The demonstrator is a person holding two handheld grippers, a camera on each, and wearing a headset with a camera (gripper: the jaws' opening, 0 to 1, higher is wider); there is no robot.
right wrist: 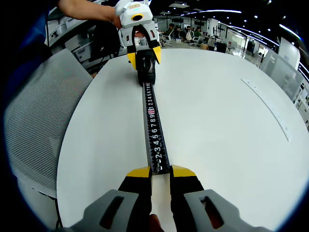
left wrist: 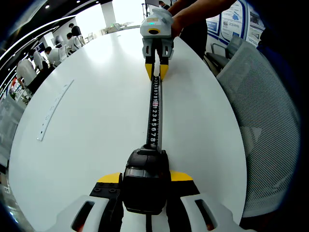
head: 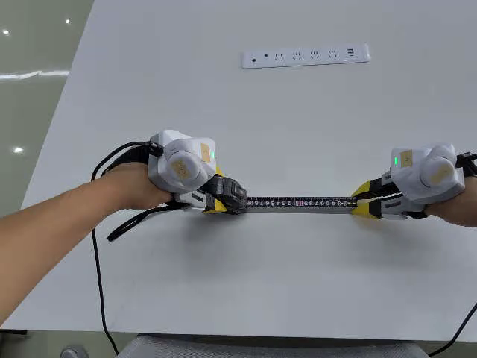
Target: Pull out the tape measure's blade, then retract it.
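Observation:
A black tape measure case [head: 226, 195] sits low over the white table, and my left gripper [head: 217, 198] is shut on it; in the left gripper view the case [left wrist: 146, 180] fills the space between the yellow-tipped fingers [left wrist: 110, 178]. Its dark numbered blade [head: 298, 202] runs out to the right, flat above the table. My right gripper [head: 363, 198] is shut on the blade's end. In the right gripper view the blade [right wrist: 154, 130] stretches from my right gripper [right wrist: 159, 171] to the case [right wrist: 145, 67] in the left gripper [right wrist: 143, 59].
A white power strip [head: 305, 56] lies at the far side of the table [head: 261, 119]. A black cable [head: 100, 291] trails from the left hand over the near edge. A grey mesh chair [left wrist: 270, 121] stands beside the table. People sit at desks far behind.

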